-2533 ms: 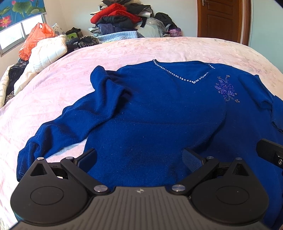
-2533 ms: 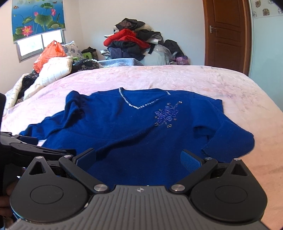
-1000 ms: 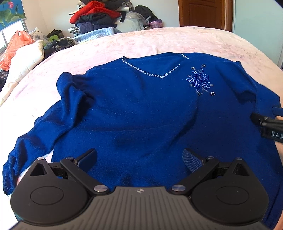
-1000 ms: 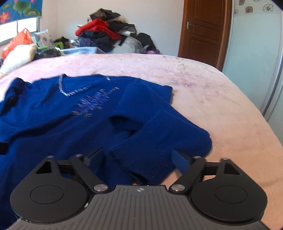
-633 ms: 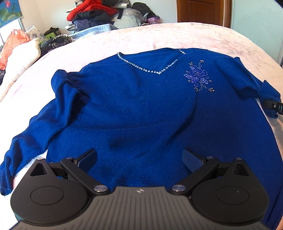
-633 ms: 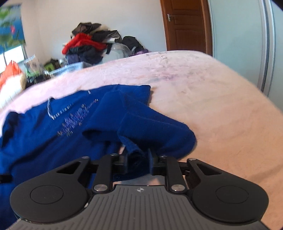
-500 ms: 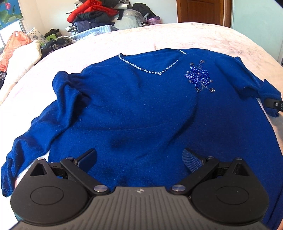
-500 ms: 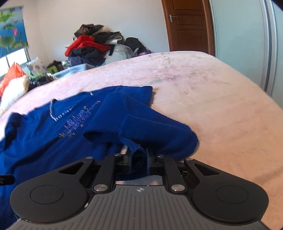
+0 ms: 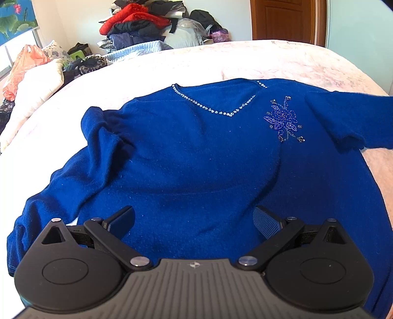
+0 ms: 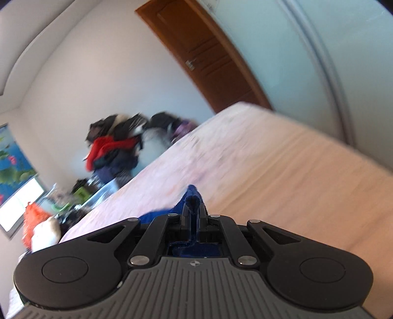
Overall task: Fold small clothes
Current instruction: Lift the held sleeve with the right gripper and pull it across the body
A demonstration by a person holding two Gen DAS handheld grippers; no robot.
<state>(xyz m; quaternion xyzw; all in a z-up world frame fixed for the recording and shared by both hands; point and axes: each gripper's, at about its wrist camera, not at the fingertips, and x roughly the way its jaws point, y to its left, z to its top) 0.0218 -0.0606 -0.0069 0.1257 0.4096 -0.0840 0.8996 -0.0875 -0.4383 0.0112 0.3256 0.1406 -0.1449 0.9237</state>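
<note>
Blue sweater (image 9: 196,157) on pink bedspread (image 9: 245,61), clothes pile (image 9: 152,24) beyond.

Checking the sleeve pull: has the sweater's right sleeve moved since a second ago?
Yes. In the left wrist view the sleeve, earlier folded beside the beaded flower, now stretches out rightward past the frame edge, away from it.

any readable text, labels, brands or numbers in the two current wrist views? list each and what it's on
No readable words or numbers in either view.
Left gripper body: a small emblem mark only, no lettering.
Right gripper body: the same small emblem, no lettering.
Blue sweater: beaded neckline and beaded flower, decoration only, no text.
Lotus blind: a picture, no writing.
Right wrist view is motion-blurred; any small print there could not be read.
</note>
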